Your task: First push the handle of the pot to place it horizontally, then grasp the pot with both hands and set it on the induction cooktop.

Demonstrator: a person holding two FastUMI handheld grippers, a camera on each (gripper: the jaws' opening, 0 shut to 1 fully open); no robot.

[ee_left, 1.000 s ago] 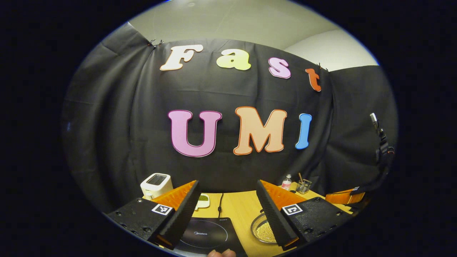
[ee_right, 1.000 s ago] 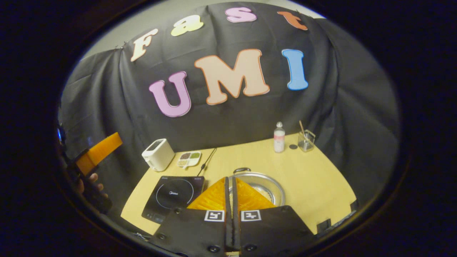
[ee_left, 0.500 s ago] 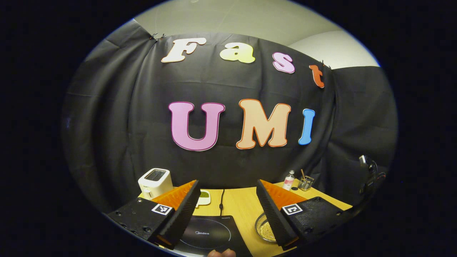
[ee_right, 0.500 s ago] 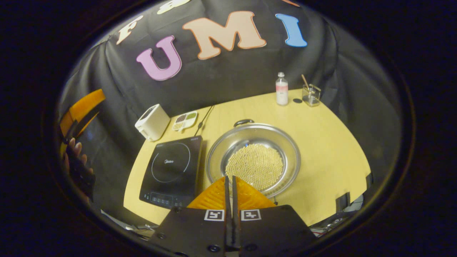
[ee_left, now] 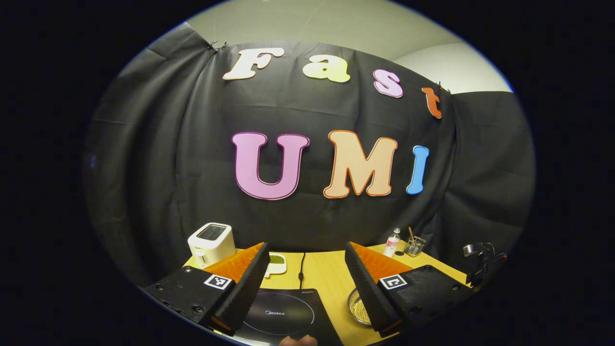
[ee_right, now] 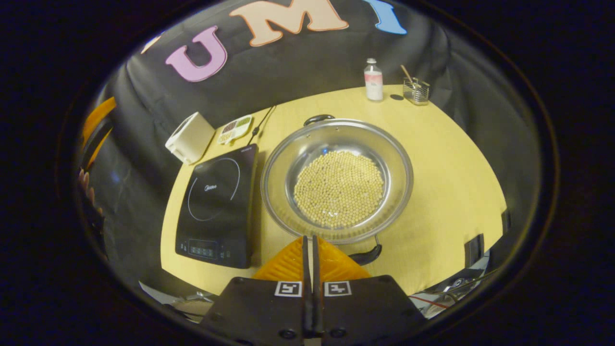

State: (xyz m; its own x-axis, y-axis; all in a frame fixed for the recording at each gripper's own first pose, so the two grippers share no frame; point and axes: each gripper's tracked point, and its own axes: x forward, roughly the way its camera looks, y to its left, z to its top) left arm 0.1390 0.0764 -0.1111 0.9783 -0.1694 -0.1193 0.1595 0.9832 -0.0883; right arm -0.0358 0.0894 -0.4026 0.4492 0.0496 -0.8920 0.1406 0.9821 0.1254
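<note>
In the right gripper view, a wide steel pot [ee_right: 336,139] holding pale round beans stands on the yellow table. One dark handle [ee_right: 318,117] points to the far side and the other handle [ee_right: 369,254] to the near side. The black induction cooktop [ee_right: 216,199] lies just left of the pot. My right gripper [ee_right: 310,239] is shut and empty, hovering over the pot's near rim, just left of the near handle. My left gripper [ee_left: 307,276] is open and empty, held above the cooktop [ee_left: 283,315] with the pot [ee_left: 358,307] partly hidden behind its right finger.
A white toaster [ee_right: 188,138] and a small sample tray [ee_right: 235,129] sit behind the cooktop, with a cord [ee_right: 262,124] running back. A bottle [ee_right: 373,86] and a glass with a stick [ee_right: 415,90] stand at the far right corner. A hand [ee_right: 86,185] holds the left gripper at the far left.
The right gripper view has tipped down and moved over the pot, which now shows whole with its near handle. The left gripper has barely shifted and stays open.
</note>
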